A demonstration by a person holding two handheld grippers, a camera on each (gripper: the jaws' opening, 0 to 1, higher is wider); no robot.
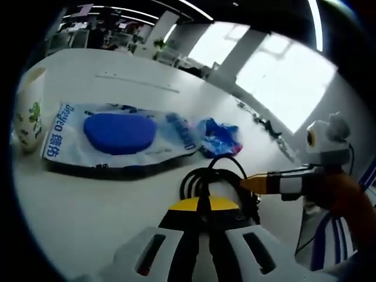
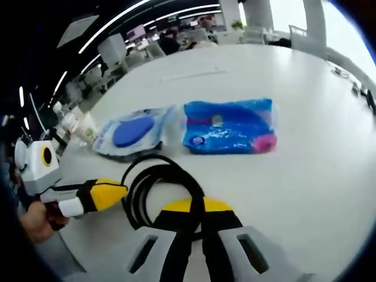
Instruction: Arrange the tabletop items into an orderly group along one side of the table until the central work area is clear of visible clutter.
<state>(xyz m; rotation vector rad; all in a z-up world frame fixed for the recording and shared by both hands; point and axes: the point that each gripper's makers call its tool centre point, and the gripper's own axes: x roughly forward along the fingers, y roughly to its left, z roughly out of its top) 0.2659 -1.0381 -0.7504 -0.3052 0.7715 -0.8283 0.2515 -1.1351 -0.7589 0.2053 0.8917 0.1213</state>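
The left gripper (image 1: 202,220) and the right gripper (image 2: 197,220) both sit low over the white table (image 1: 88,217). Each one has its yellow-tipped jaws pressed close together, with only a thin dark line between them. I cannot tell if either one is pinching anything.

A black cable (image 1: 214,176) lies in loops on the table, just past the tips of both tools. In the right gripper view the cable (image 2: 155,188) curls in front of the jaws, and the left gripper comes in from the left side, its yellow tip right beside the loop. In the left gripper view the right gripper comes in from the right, its yellow tip touching or almost touching the cable.

Some things look different from each side. The left gripper view shows a paper cup (image 1: 26,111) standing up at the far left, next to a long white wrapper (image 1: 117,138) — inside it is a dark blue oval thing. What is inside the cup cannot be seen. Beside the wrapper is a blue packet (image 1: 218,138), crumpled and half hidden.

The right gripper view shows that blue packet (image 2: 229,126) lying flat with pink and yellow spots on it, just beside the white wrapper (image 2: 132,132). Both lie near the middle of the table.
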